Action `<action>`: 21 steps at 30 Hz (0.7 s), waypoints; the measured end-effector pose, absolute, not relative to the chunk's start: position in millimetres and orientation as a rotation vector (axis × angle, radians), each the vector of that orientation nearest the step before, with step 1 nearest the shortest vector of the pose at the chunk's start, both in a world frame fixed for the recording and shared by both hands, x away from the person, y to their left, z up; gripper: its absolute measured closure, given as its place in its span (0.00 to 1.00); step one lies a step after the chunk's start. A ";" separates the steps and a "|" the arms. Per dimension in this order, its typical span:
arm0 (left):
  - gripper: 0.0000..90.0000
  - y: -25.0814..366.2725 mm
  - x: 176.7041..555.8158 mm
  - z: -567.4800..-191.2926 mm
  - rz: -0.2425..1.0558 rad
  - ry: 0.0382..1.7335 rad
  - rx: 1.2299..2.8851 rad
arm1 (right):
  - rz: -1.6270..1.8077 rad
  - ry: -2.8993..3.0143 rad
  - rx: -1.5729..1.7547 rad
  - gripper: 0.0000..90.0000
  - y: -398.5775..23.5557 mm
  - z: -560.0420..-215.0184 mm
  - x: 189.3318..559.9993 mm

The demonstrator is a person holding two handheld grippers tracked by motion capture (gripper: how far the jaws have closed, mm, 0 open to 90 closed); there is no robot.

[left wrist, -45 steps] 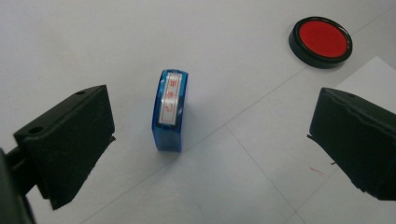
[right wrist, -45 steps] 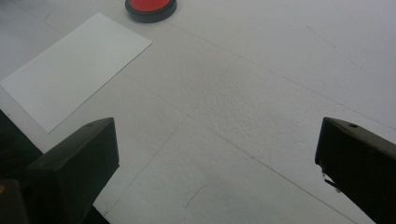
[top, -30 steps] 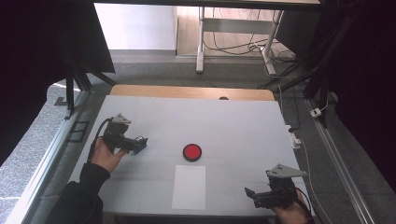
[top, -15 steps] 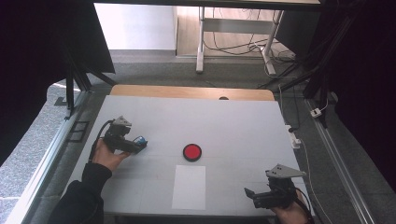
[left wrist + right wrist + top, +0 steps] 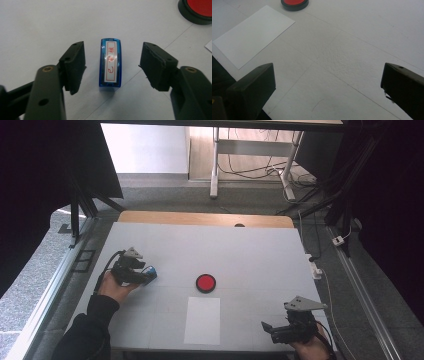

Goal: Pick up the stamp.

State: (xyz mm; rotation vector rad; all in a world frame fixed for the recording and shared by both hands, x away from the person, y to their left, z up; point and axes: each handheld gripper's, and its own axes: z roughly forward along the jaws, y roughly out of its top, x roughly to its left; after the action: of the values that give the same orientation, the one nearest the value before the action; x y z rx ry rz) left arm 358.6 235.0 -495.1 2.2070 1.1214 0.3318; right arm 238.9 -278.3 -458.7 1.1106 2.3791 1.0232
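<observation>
A small blue stamp [image 5: 110, 62] with a white label and red characters lies flat on the white table [image 5: 250, 250]. It sits between the jaws of my left gripper [image 5: 113, 50], with a gap on each side. Those jaws have just been closing around it, and the pads are not touching it. From the high view the left gripper [image 5: 149, 275] is at the table's left with the stamp [image 5: 151, 270] at its tips. My right gripper [image 5: 267, 327] rests at the near right edge, open [image 5: 328, 80] over bare table.
A round red pad in a black case [image 5: 205, 283] sits mid-table, to the right of the stamp. A white sheet of paper [image 5: 202, 320] lies just in front of it. The table's wooden far edge [image 5: 205, 219] borders the floor beyond.
The left gripper's jaws have narrowed around the blue stamp, and the hand shifted slightly. The right gripper has kept still.
</observation>
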 end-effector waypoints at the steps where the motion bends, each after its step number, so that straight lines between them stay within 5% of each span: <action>1: 0.48 235.6 358.6 -495.1 0.325 1.121 2.204 | 1.021 2.381 1.109 0.00 -278.3 -458.6 239.0; 11: 0.78 237.5 358.8 -494.8 0.325 1.126 2.220 | 1.017 2.386 1.106 0.00 -277.7 -458.7 238.8; 21: 0.79 239.4 358.5 -491.6 0.311 1.142 2.194 | 1.020 2.388 1.103 0.00 -277.2 -458.9 238.7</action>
State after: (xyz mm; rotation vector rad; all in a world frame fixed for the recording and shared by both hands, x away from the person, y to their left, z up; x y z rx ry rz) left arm 358.5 239.4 -491.6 2.1938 1.1417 0.3105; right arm 238.7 -277.2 -458.9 1.1032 2.3879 1.0201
